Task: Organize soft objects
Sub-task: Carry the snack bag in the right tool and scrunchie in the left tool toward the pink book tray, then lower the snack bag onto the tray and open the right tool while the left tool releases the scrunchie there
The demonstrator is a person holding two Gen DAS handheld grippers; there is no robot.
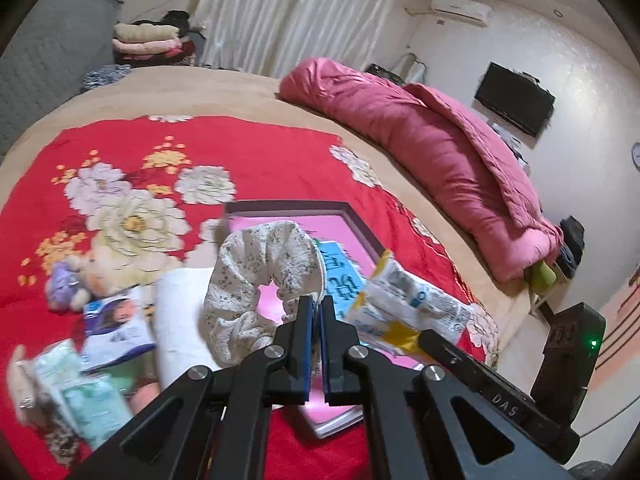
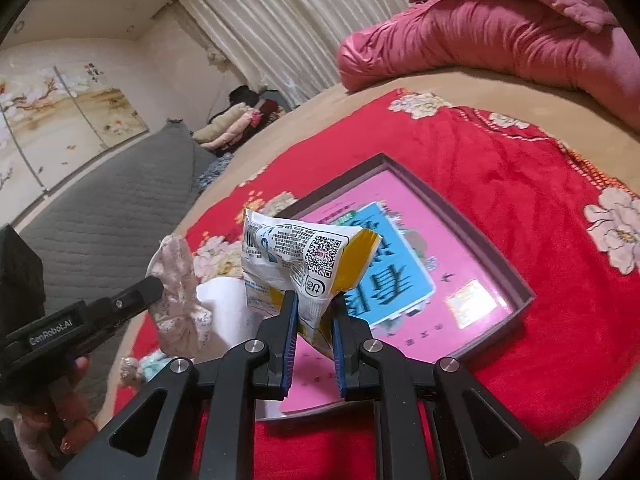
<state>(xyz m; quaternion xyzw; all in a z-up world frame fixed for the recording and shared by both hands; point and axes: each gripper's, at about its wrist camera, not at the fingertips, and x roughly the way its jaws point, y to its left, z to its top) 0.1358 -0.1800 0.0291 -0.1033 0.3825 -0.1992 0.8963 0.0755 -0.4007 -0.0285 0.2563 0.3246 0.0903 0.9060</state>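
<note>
Over red blanket [image 2: 500,200], clamped packet [image 2: 304,264] stands upright, scrunchie [image 1: 260,280] hangs.

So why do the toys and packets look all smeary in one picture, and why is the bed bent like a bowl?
Left wrist view: the plush toy and green packets at lower left are smeared by motion blur, while the scrunchie in the left gripper stays sharper. Right wrist view: mostly crisp; the snack packet print is readable. Both views: the fisheye lens curves the bed edge and darkens the corners.
</note>
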